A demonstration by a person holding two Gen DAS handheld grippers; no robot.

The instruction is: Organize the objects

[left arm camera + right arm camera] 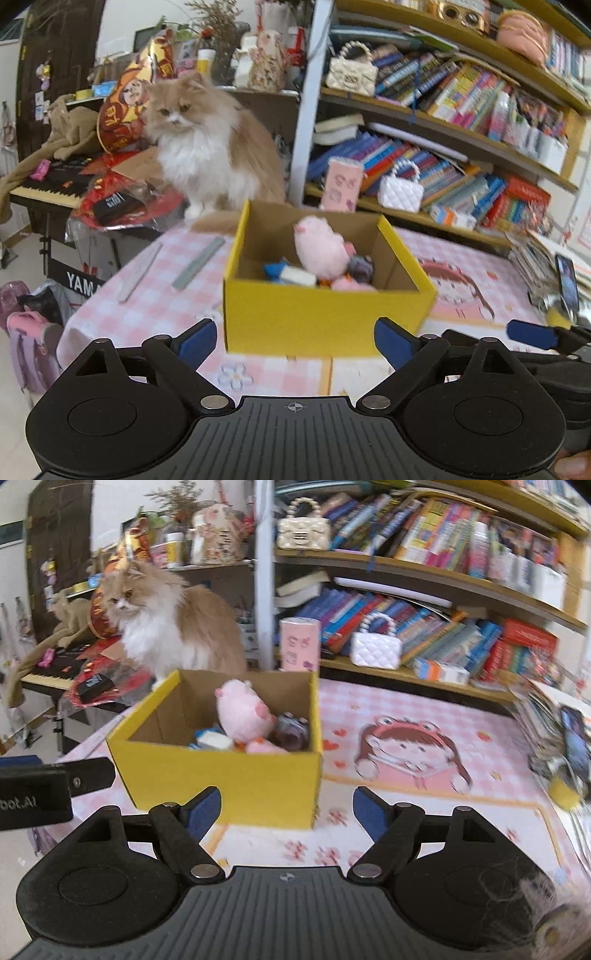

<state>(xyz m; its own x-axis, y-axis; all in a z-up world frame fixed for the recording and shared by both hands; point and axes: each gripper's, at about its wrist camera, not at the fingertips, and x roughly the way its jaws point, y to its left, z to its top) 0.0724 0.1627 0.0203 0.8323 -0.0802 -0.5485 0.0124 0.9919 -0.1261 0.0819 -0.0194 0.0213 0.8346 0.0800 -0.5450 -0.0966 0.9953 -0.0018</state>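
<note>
Box (325,317) yellow, at 12 o'clock on tabletop (476,295), toys gathered inside | pink plush (321,247) upright atop pile | left gripper (295,341) released, empty | right gripper (286,812) released, empty | cat (207,147) at 11 o'clock behind.

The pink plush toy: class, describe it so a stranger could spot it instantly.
Find the yellow cardboard box on the pink checked tablecloth, in front of the cat. The pink plush toy stands inside, the tallest, fluffiest item above the small toys.

yellow box (229,775): hides toys' lower parts | phone (576,738): blurred (screen unreadable)
</note>
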